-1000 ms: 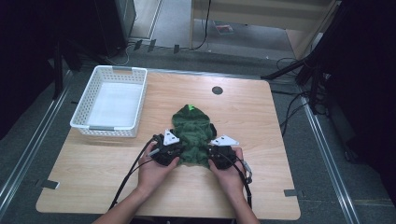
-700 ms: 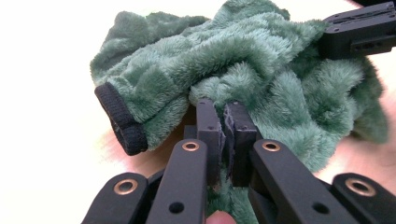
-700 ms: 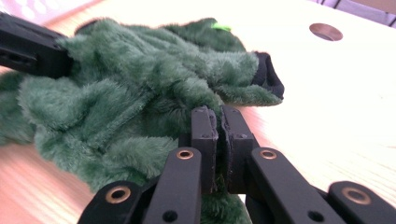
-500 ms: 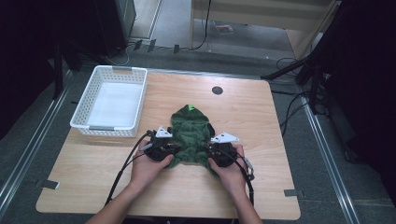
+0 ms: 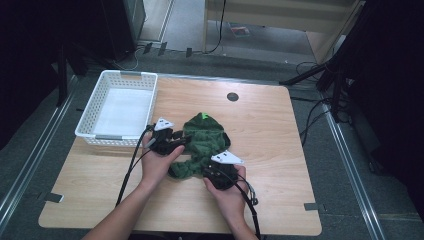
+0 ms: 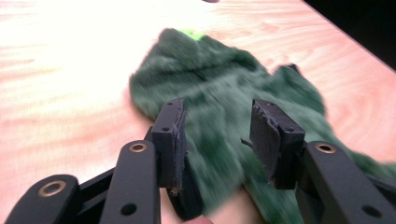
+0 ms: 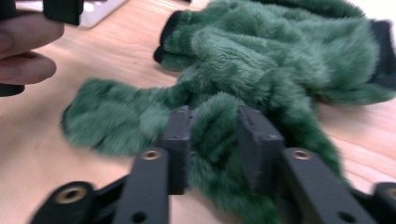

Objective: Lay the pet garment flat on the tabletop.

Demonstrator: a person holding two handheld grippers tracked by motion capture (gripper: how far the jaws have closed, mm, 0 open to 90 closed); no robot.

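A fuzzy dark green hooded garment [image 5: 202, 137] lies crumpled on the wooden table [image 5: 280, 130], with a bright green tag at its far end. My left gripper [image 5: 180, 142] is at its left edge. In the left gripper view, its jaws [image 6: 217, 135] have just been opening and stand apart over the fleece [image 6: 219, 79] without pressing it. My right gripper [image 5: 210, 169] is at the garment's near right corner. Its jaws [image 7: 215, 126] have also just been opening, and a tuft of the green fur [image 7: 280, 51] stands loosely between the pads.
A white plastic basket [image 5: 107, 136] stands at the table's far left, close to my left hand. A round dark grommet [image 5: 232, 96] sits near the far edge. Cables trail from both grippers toward the near edge. Bare wood lies to the right.
Both grippers have gone from shut on the garment's near hem to jaws apart. The left hand moved left and away. The right hand moved left. The hem now lies bunched.
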